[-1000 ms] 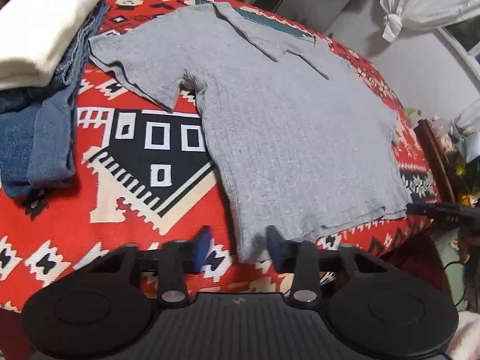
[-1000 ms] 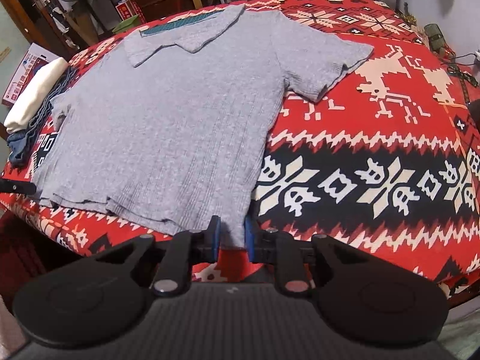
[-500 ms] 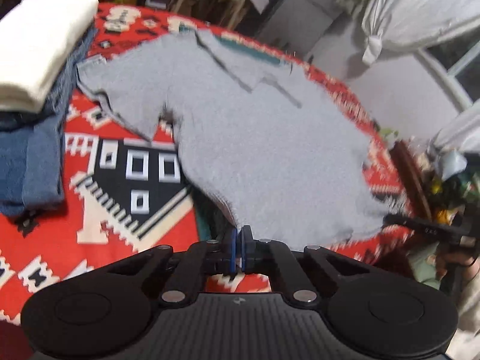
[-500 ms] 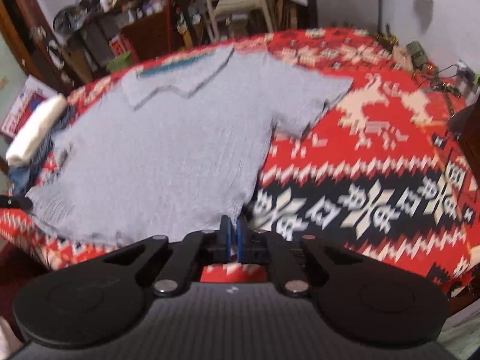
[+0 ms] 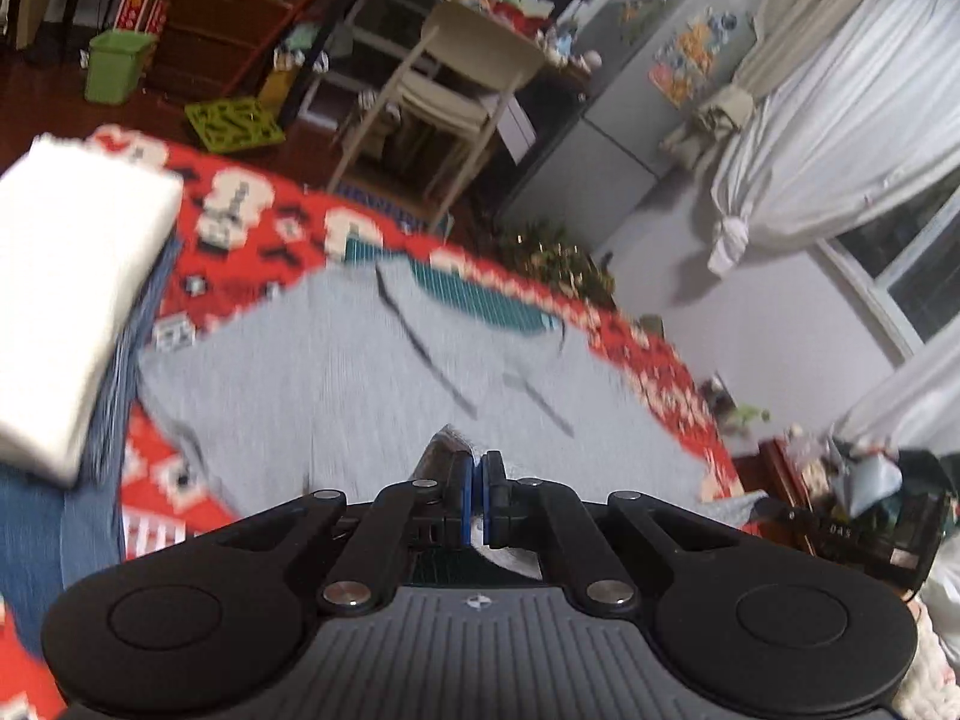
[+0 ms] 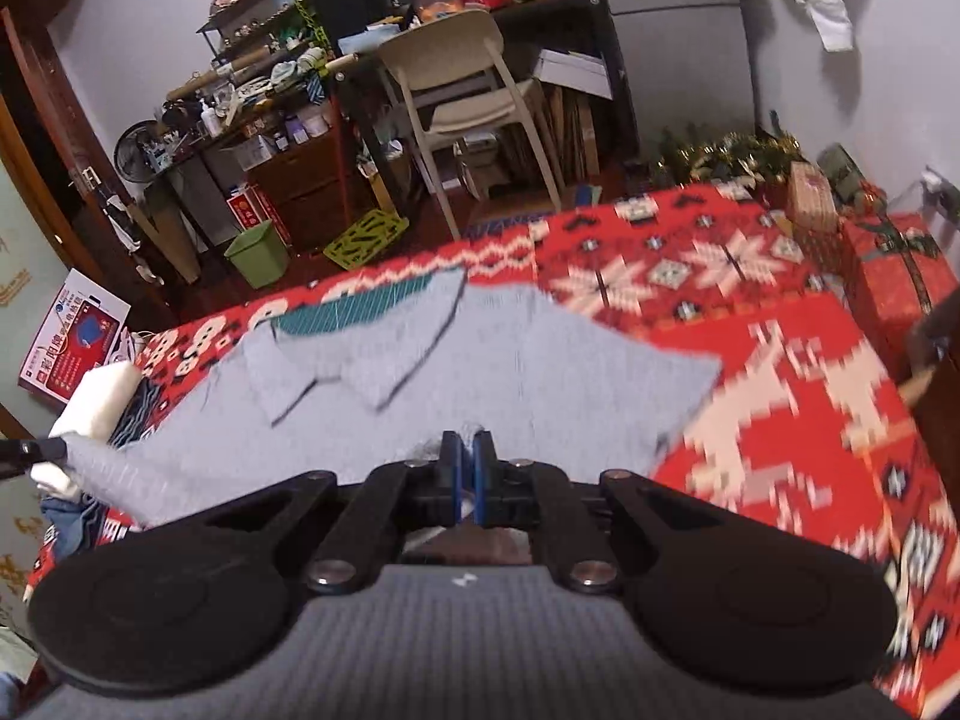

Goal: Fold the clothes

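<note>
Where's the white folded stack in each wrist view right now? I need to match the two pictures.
Left wrist: white stack at far left, on blue clothes.
Right wrist: white stack small, at left edge, beyond the grey shirt.
Shared landmark: the beige chair behind the bed.

Grey shirt (image 5: pixel 336 384) motion-blurred — hem hidden behind left hand-held gripper (image 5: pixel 477 495); white folded stack (image 5: pixel 66 300) cut off.
</note>
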Demonstrator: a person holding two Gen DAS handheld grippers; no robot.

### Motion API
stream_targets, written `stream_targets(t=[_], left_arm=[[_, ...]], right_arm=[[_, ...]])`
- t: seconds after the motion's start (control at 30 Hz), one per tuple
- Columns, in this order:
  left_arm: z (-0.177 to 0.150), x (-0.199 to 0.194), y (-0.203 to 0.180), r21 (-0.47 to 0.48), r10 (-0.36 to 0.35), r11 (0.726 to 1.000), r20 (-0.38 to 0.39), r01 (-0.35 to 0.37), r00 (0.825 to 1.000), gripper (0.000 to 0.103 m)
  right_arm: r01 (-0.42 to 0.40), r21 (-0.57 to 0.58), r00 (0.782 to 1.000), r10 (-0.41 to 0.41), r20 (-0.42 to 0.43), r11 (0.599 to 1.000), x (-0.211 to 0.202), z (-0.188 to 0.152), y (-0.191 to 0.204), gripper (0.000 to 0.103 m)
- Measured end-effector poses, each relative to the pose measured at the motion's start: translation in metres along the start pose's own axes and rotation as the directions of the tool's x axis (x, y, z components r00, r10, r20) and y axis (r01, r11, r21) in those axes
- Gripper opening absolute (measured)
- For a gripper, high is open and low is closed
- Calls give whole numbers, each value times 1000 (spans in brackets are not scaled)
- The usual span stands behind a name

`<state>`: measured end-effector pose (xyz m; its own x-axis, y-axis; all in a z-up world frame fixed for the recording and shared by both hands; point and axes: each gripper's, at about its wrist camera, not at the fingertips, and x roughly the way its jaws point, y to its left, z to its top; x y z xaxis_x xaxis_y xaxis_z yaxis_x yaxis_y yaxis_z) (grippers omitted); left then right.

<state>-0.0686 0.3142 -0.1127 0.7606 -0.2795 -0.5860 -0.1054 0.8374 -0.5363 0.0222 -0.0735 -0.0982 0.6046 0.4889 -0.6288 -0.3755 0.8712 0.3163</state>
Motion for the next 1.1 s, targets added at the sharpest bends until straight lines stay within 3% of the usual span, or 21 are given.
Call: stream_targets(t=[0.23, 0.7, 1.1], left_arm=[[40, 25, -8, 27, 2, 1000, 61, -4, 998, 3], [68, 68, -5, 43, 72, 996, 76, -76, 994, 3], [79, 111, 12, 78, 172, 982, 5, -172, 985, 3]], right_arm=[[-10, -3, 999, 11, 32, 1000, 34, 41, -9, 4], [56, -100, 997, -50, 59, 993, 81, 75, 1, 4], [95, -141, 995, -99, -16, 985, 131, 79, -2, 4]])
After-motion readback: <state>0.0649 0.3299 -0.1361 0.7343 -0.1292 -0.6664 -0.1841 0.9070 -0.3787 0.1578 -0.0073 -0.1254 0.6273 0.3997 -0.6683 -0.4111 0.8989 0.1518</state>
